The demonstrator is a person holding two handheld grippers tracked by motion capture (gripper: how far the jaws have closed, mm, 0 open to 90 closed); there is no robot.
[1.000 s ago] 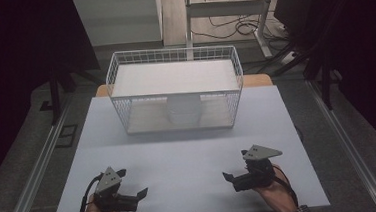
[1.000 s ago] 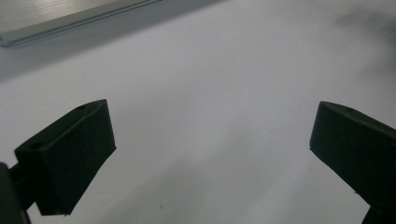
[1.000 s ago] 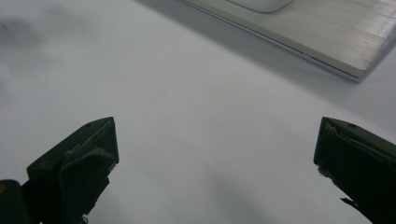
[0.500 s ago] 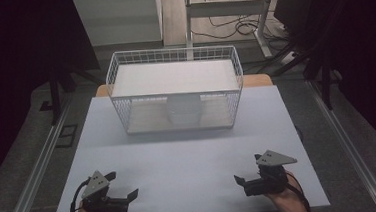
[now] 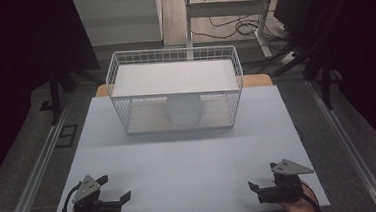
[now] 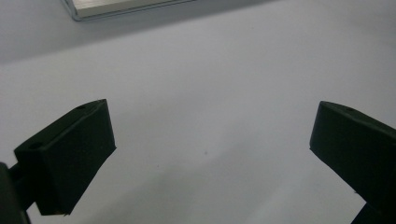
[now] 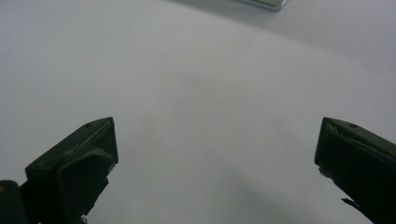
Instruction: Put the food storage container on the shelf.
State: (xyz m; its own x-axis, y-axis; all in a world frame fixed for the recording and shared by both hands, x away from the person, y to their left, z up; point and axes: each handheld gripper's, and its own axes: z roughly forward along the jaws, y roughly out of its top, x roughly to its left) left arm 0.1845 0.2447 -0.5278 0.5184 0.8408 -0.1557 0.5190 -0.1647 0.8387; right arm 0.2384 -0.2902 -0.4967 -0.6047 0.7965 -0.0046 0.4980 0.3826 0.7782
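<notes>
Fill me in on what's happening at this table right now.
A person holds a two-jaw gripper in each hand at the near edge of the white table. The left gripper and the right gripper are both open and hold nothing, with bare table between their jaws. At the far side stands a white wire basket with a flat white board resting across it and a white cylindrical container underneath. Nothing is being handled at this moment.
</notes>
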